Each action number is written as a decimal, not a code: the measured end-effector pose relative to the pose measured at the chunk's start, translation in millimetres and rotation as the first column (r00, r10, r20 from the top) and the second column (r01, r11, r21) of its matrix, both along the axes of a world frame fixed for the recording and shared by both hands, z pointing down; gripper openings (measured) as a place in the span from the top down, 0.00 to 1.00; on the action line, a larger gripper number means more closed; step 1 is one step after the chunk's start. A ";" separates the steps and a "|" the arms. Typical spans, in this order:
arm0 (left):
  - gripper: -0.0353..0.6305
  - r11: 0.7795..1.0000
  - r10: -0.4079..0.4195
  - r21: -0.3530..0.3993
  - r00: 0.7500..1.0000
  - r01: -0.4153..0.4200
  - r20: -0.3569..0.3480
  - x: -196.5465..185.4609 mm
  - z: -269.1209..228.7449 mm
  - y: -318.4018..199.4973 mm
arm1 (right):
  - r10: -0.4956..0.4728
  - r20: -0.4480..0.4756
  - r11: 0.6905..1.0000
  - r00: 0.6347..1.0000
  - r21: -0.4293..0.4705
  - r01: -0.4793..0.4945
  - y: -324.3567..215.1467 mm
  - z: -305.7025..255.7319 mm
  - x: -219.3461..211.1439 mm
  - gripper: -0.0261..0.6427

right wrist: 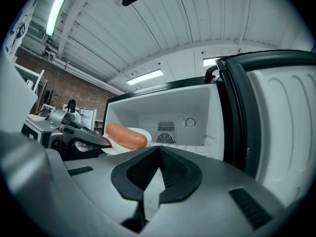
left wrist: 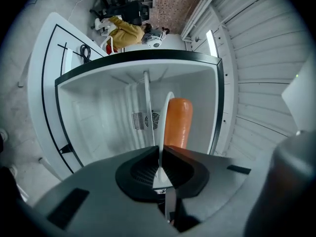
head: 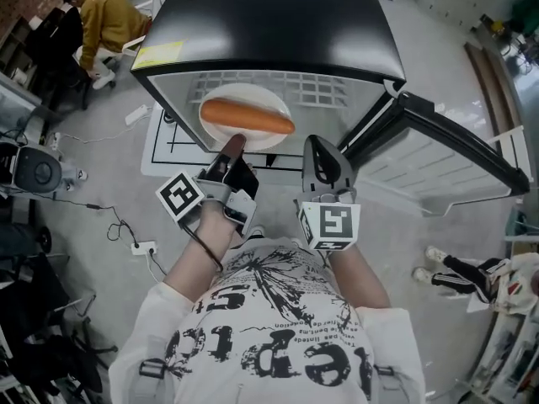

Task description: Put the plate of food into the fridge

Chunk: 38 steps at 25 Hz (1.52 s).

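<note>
A white plate (head: 253, 99) with an orange sausage (head: 247, 117) on it hangs at the mouth of the open fridge (head: 278, 23), over its wire shelf (head: 316, 87). My left gripper (head: 234, 146) is shut on the plate's near rim. In the left gripper view the plate (left wrist: 167, 107) shows edge-on between the closed jaws of the left gripper (left wrist: 160, 151), with the sausage (left wrist: 177, 122) to its right. My right gripper (head: 321, 153) is shut and empty, just right of the plate. Its own view shows this gripper (right wrist: 159, 149), and the plate (right wrist: 142, 133) with the sausage (right wrist: 126, 135) to the left, in front of the fridge's back wall.
The fridge door (head: 438, 154) stands open to the right. A white floor mat (head: 162, 146) lies under the fridge. Cables and a power strip (head: 143, 247) lie on the floor at left. A person in yellow (head: 105, 11) sits at the back left. Shoes (head: 455, 268) lie at right.
</note>
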<state>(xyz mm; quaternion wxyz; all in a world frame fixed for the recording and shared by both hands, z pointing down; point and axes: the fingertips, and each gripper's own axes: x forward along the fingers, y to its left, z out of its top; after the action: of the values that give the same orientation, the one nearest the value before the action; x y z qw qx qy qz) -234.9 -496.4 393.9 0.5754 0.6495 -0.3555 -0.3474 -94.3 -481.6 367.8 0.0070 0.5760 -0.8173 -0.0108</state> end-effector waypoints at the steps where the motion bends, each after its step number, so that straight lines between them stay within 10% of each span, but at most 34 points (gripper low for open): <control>1: 0.91 1.000 0.002 -0.006 1.000 -0.002 -0.001 -0.2 1.0 -6.1 | 0.006 -0.005 1.000 1.000 0.001 -0.006 -3.0 0.2 0.4 0.96; 38: 0.89 0.993 -0.028 -0.118 0.995 0.016 -0.099 24.3 4.8 -82.9 | 0.013 -0.045 0.999 0.999 -0.042 -0.015 -47.0 18.3 1.9 0.96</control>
<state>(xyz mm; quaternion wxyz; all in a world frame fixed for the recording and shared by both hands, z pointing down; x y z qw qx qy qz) -210.6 -579.3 398.7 0.6256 0.5924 -0.3530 -0.3647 -92.4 -528.6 386.1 0.0374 0.5812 -0.8128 -0.0065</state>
